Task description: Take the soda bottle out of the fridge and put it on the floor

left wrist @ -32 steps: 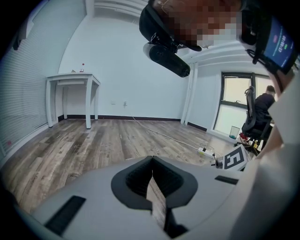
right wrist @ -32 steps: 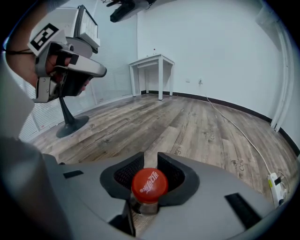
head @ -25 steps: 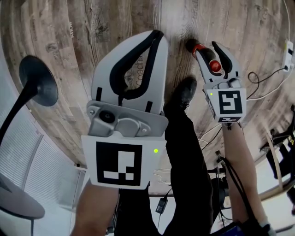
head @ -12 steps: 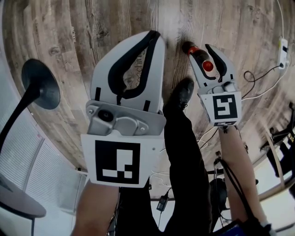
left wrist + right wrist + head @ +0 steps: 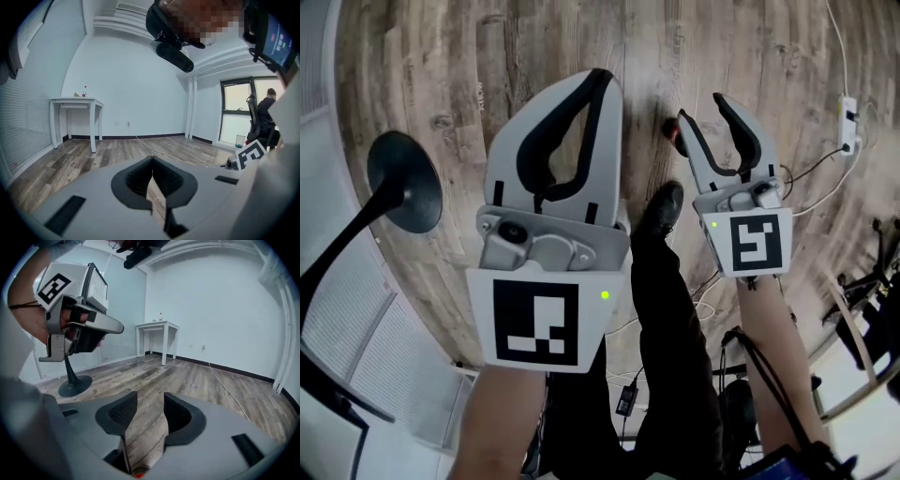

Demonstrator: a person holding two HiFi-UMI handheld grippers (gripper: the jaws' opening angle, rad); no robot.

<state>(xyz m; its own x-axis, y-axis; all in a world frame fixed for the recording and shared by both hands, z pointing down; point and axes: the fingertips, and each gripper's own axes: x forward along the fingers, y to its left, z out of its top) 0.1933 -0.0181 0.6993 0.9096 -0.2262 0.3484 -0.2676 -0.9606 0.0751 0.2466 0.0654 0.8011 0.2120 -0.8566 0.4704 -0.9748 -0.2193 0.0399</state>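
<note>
The soda bottle (image 5: 672, 134) stands on the wooden floor; from above I see only a bit of its red cap, just left of my right gripper's left finger. My right gripper (image 5: 701, 108) hangs above it, apart from it. Its jaws are wide and closing, with nothing between the pads. In the right gripper view the red cap (image 5: 139, 473) peeks out at the very bottom, below the right gripper (image 5: 149, 399). My left gripper (image 5: 605, 77) is held high and level, its tips touching, holding nothing. In its own view the left gripper (image 5: 151, 158) looks across the room.
A black round stand base (image 5: 408, 192) sits on the floor at the left. A power strip (image 5: 847, 122) with cables lies at the right. The person's shoe (image 5: 661, 208) is near the bottle. A white table (image 5: 77, 103) stands by the far wall.
The red cap was between the right gripper's jaws; now the gripper has come off it and the cap shows left of the jaws. The left gripper has stayed put.
</note>
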